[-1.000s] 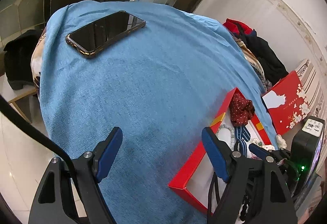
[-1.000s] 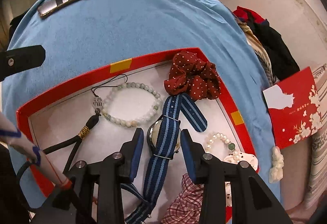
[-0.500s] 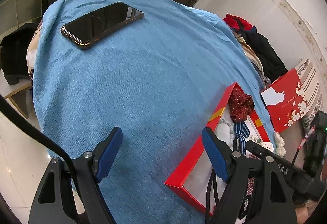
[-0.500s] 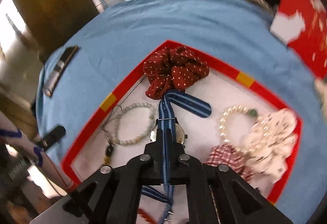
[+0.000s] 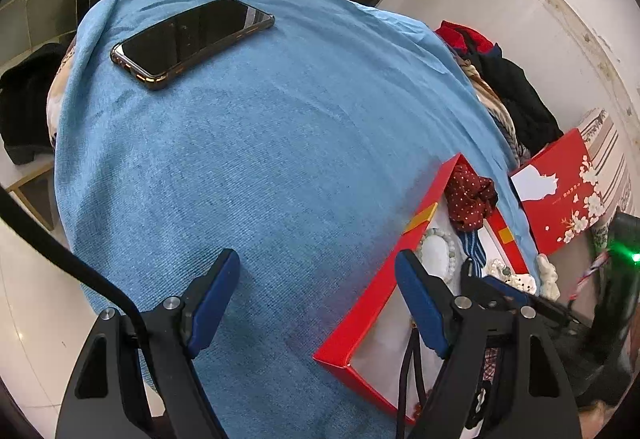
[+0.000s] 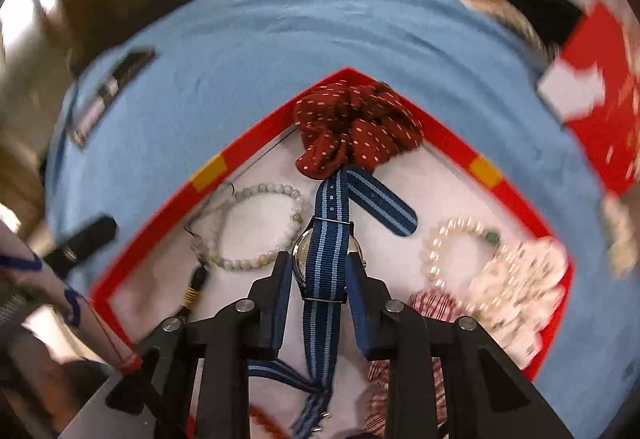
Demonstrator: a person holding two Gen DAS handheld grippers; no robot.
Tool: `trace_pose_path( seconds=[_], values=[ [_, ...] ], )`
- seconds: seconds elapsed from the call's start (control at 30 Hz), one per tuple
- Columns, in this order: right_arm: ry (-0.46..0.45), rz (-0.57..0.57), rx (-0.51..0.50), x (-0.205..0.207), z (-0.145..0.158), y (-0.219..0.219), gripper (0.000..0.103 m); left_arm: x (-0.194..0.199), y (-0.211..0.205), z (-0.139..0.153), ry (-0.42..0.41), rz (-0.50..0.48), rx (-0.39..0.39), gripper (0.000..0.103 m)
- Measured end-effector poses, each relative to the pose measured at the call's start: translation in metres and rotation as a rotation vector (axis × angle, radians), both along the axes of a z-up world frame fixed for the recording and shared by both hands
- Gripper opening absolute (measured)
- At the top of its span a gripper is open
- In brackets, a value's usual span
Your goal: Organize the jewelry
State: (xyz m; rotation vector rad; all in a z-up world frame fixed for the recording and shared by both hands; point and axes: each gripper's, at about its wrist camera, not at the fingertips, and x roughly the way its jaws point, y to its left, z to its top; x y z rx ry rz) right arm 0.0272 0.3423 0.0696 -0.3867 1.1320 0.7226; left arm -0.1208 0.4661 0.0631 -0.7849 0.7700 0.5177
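Observation:
A red box (image 6: 168, 215) with a white floor lies on the blue cloth (image 6: 280, 51). In it are a watch with a blue striped strap (image 6: 326, 259), a pale green bead bracelet (image 6: 260, 227), a pearl bracelet (image 6: 452, 247), a dark red dotted scrunchie (image 6: 356, 131), a white scrunchie (image 6: 524, 287) and a plaid one. My right gripper (image 6: 320, 271) stands open with the watch strap between its fingers, not pinched. My left gripper (image 5: 316, 279) is open and empty above the cloth, left of the box (image 5: 372, 303).
A black phone (image 5: 192, 39) lies at the far left of the cloth. The red box lid (image 5: 560, 191) lies off the right edge beside piled clothes (image 5: 508, 87). A black cord with a gold band (image 6: 192, 291) lies in the box's left part.
My right gripper shut on the watch strap half a second ago and has since opened again around it. The view has swung and is blurred. The left gripper has drifted slightly.

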Motion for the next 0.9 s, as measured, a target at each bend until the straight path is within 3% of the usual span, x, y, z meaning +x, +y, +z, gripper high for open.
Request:
trace_pose_path(
  seconds=[0.07,0.2,0.27,0.37,0.43,0.53,0.77,0.8,0.9],
  values=[
    [0.121,-0.074,0.141,0.006,0.004,-0.014,0.029,0.0,0.0,0.0,0.001,-0.002,0.0,0.079],
    [0.471,-0.205,0.607,0.006,-0.002,-0.057,0.029,0.0,0.0,-0.001,-0.001,-0.003,-0.005,0.079],
    [0.559,-0.242,0.699,0.003,-0.018,-0.068,0.029,0.0,0.001,-0.001,-0.001,-0.001,-0.01,0.079],
    [0.56,-0.293,0.65,0.001,-0.041,-0.075,0.031,0.0,-0.001,-0.001,-0.002,-0.003,-0.011,0.079],
    [0.523,-0.303,0.644,-0.001,-0.041,-0.081,0.033,0.0,-0.004,0.0,-0.002,-0.015,-0.007,0.079],
    [0.371,-0.298,0.538,-0.008,-0.022,-0.081,0.04,0.002,-0.005,0.0,0.0,-0.02,-0.001,0.079],
    [-0.051,-0.241,0.183,-0.024,0.018,-0.062,0.041,0.005,-0.01,0.001,0.015,-0.032,0.01,0.079],
    [-0.093,-0.239,0.122,-0.028,0.019,-0.059,0.041,0.007,-0.011,0.0,0.015,-0.035,0.011,0.079],
    [-0.093,-0.221,0.043,-0.021,0.014,-0.065,0.034,0.006,-0.011,0.001,0.015,-0.032,0.011,0.079]
  ],
)
